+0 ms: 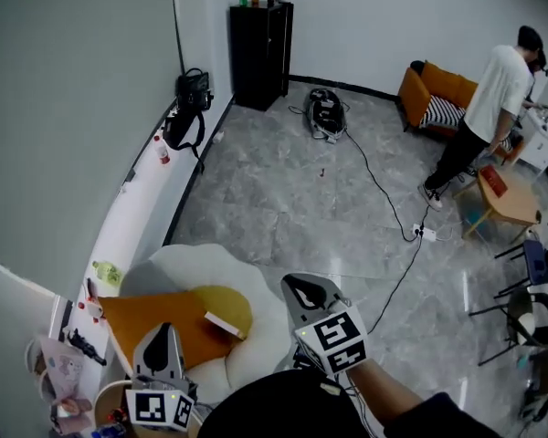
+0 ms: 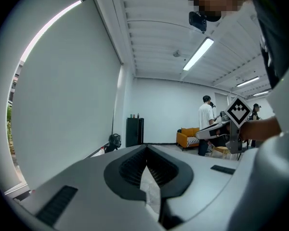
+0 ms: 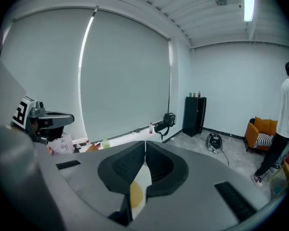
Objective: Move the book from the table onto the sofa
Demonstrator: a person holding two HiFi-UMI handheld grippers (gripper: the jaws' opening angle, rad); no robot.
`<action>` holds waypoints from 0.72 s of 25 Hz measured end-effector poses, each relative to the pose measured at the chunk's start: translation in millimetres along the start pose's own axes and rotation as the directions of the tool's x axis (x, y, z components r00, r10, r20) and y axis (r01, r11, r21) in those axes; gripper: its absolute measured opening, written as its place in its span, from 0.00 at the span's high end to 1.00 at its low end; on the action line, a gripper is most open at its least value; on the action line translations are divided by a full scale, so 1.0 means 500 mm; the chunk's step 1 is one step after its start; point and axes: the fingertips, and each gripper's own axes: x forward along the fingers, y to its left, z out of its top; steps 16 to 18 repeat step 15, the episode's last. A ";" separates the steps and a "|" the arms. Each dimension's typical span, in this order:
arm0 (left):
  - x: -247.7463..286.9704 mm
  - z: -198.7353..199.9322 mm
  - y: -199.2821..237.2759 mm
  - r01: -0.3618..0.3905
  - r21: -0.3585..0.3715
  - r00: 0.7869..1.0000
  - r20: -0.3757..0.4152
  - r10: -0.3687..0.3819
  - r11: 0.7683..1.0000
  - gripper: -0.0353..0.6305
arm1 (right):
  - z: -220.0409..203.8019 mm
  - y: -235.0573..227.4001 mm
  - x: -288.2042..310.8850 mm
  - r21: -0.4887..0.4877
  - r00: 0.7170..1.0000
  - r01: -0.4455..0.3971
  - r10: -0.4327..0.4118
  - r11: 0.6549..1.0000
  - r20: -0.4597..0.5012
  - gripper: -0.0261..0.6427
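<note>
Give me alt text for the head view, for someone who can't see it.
A book lies on an orange cushion on a white sofa, just beyond the left gripper and the right gripper, both with jaws together and empty. Across the grey floor, a person in a white shirt stands by an orange armchair.

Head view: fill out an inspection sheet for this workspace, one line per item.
Surface: white rounded sofa carrying an orange cushion.
Job's things: small pale book lying on the cushion.
Clutter: bottles and small items along the white window ledge.
Grippers: left hand-held gripper and right hand-held gripper both shut, empty, neither touching the book.
Cables: black cable across the grey floor to a white power strip.
Surroundings: black cabinet, orange armchair, person in a white shirt.
</note>
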 end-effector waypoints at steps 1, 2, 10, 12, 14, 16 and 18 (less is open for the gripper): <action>0.008 0.004 -0.006 0.010 0.004 1.000 0.005 -0.010 1.000 0.94 | 0.001 -0.008 -0.004 -0.001 1.000 0.008 -0.008 1.000 0.004 0.93; 0.017 0.009 -0.010 0.018 0.008 1.000 0.011 -0.018 1.000 0.94 | 0.001 -0.016 -0.006 -0.002 1.000 0.016 -0.016 1.000 0.008 0.93; 0.038 0.043 -0.040 0.049 0.030 0.997 0.052 -0.050 0.998 0.94 | 0.003 -0.058 -0.044 -0.008 0.997 0.064 -0.064 0.998 0.031 0.93; 0.046 0.046 -0.033 0.052 0.030 0.997 0.056 -0.053 0.998 0.94 | 0.008 -0.064 -0.039 -0.008 0.997 0.075 -0.075 0.997 0.033 0.93; 0.049 0.042 -0.023 0.051 0.028 0.997 0.054 -0.052 0.998 0.94 | 0.008 -0.063 -0.030 -0.008 0.996 0.080 -0.080 0.997 0.032 0.93; 0.049 0.039 -0.017 0.049 0.026 0.997 0.052 -0.051 0.998 0.94 | 0.007 -0.062 -0.026 -0.008 0.996 0.082 -0.081 0.997 0.032 0.93; 0.049 0.039 -0.017 0.049 0.026 0.997 0.052 -0.051 0.998 0.94 | 0.007 -0.062 -0.026 -0.008 0.996 0.082 -0.081 0.997 0.032 0.93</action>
